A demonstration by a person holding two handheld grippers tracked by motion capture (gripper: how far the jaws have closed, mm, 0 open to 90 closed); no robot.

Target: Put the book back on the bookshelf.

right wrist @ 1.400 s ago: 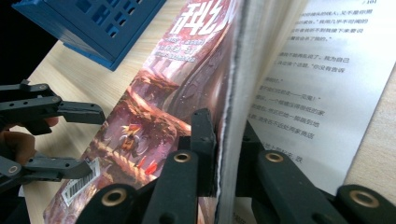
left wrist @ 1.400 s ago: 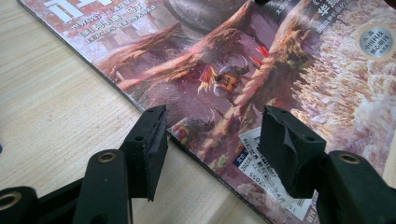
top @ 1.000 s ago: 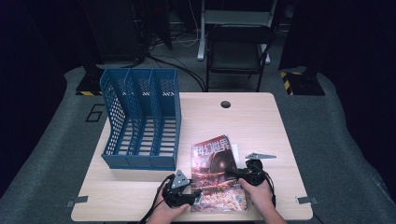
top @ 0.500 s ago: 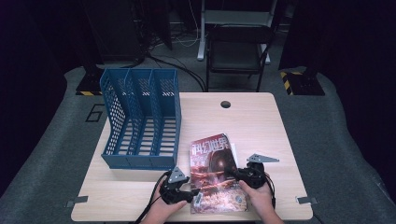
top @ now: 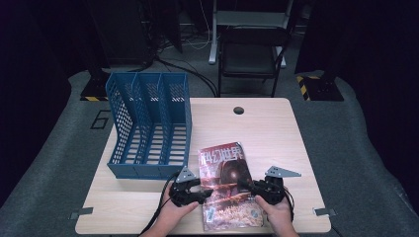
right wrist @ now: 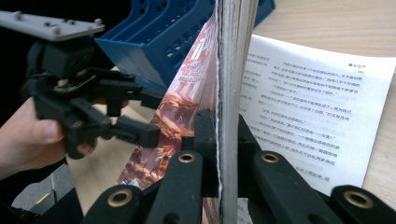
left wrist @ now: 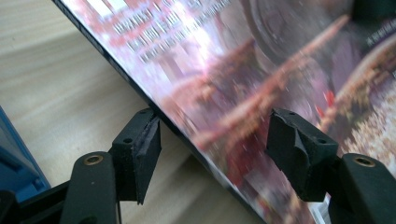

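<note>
My right gripper [right wrist: 219,154] pinches the magazine [top: 228,185] at its page edge, raising it off the worktop [top: 276,133], while my left gripper [left wrist: 215,154], fingers spread, straddles the spine to steady it.

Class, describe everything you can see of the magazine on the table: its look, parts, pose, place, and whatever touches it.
The magazine has a glossy red and brown cover with large white characters across the top. It sits near the table's front edge, right of the blue file rack. Its right edge is raised off the wood, the thick block of pages pinched between the right gripper's shut jaws, while one printed page lies flat. The left gripper's jaws straddle its left edge, pads apart from it.
</note>
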